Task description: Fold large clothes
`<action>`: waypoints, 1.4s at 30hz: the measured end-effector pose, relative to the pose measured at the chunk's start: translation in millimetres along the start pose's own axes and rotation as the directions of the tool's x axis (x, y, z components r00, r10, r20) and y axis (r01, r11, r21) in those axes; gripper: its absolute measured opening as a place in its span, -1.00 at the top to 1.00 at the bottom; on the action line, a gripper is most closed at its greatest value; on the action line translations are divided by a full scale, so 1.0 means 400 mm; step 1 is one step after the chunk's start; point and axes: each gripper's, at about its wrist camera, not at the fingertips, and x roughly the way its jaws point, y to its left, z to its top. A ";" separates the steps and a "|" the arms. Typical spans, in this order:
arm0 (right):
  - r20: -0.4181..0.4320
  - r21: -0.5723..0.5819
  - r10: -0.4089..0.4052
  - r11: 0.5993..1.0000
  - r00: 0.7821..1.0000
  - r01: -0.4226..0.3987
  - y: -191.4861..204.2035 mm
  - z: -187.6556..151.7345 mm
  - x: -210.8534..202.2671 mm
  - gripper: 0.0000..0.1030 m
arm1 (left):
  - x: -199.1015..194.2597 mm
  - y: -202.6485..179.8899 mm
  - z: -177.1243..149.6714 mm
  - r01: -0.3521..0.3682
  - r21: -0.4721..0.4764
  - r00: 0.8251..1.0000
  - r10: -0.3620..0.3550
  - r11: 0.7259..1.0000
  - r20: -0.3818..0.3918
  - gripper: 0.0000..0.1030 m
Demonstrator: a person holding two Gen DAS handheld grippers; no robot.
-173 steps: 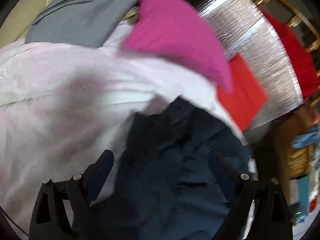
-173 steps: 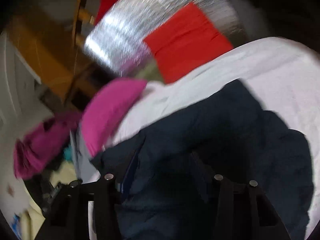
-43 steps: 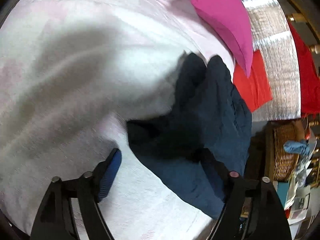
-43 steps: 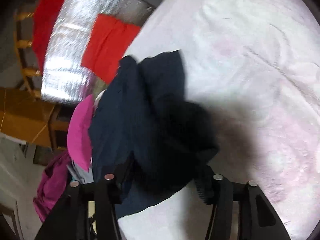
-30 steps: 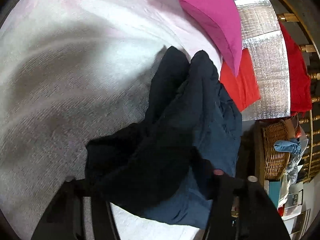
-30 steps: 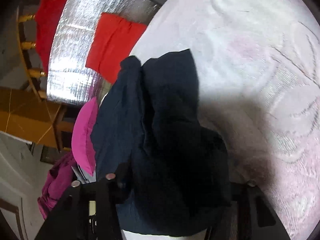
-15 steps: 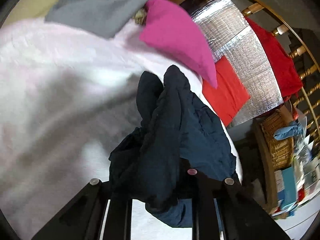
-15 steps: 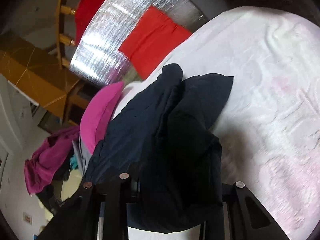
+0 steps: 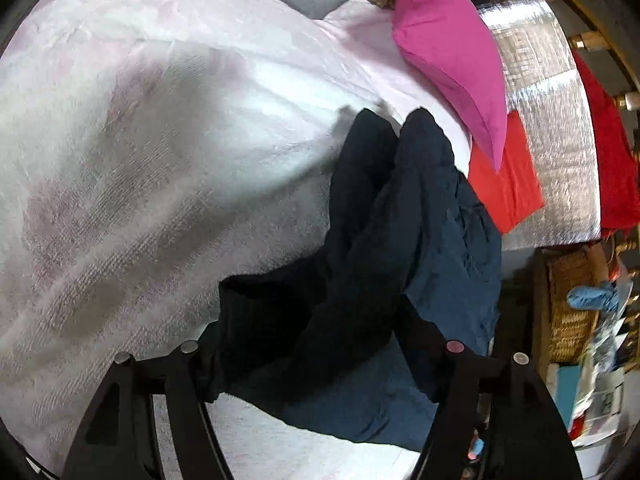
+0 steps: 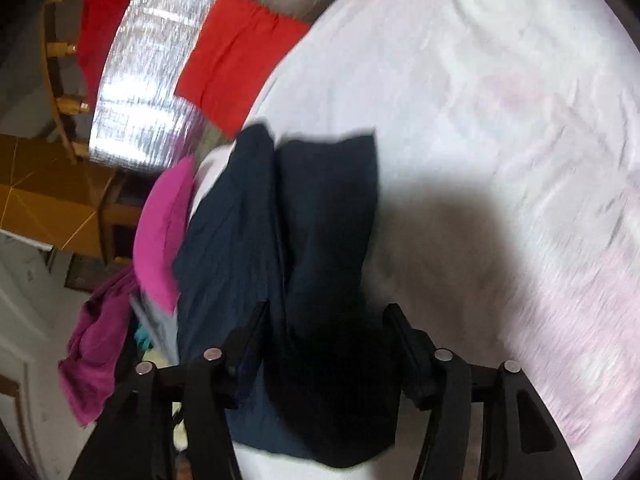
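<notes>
Step in hand, at a guess: laying the doubled navy garment (image 9: pixel 420 208) flat for its next fold.

Left gripper (image 9: pixel 320 344): arms set wide, fingertips buried under bunched cloth, so cannot tell whether pinching or merely under it. Right gripper (image 10: pixel 324 320): fingers also well apart, gap packed with dark fabric; again cannot tell whether clamped.

To do it well: lower both ends together, keep the top edge taut between the two tools, and drag lightly toward the near edge of the bed to pull out slack before letting go. Match the two long lobes edge to edge first.

Left to right in the left wrist view:
- Bedspread (image 9: pixel 140 160), white with faint pink, ribbed and nubbly; likely grippy enough to hold cloth in place.
- Navy garment along the bed's right edge, limp, matte, finely creased, two long rounded lobes side by side reaching toward the pillow.
- Magenta pillow (image 9: pixel 452 52), smooth, plump, pointed at its corner, at the far right corner.
- Red cloth (image 9: pixel 504 184), flat and folded, beyond the edge.
- Silver quilted sheet (image 9: pixel 552 120), shiny.
- Wicker basket (image 9: pixel 568 304), coarse weave.
</notes>
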 end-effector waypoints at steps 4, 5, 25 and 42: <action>-0.050 0.038 0.042 0.998 0.998 -0.040 -0.023 0.024 0.045 -0.41 | 0.043 -0.014 0.019 0.025 -0.010 1.000 -0.025 1.000 -0.012 -0.49; -0.040 0.033 0.044 0.999 0.998 -0.043 -0.023 0.025 0.048 -0.44 | 0.051 -0.018 0.020 0.028 -0.003 1.000 -0.028 1.000 -0.013 -0.49; 0.070 -0.329 -0.043 0.942 0.997 0.064 0.141 -0.056 -0.035 0.45 | -0.026 -0.100 -0.046 0.000 0.193 0.997 -0.016 0.981 0.080 0.54; -0.058 -0.215 -0.133 0.969 0.989 0.118 0.032 -0.047 -0.024 0.19 | 0.034 -0.039 -0.041 -0.061 0.157 0.998 0.065 0.986 -0.024 -0.24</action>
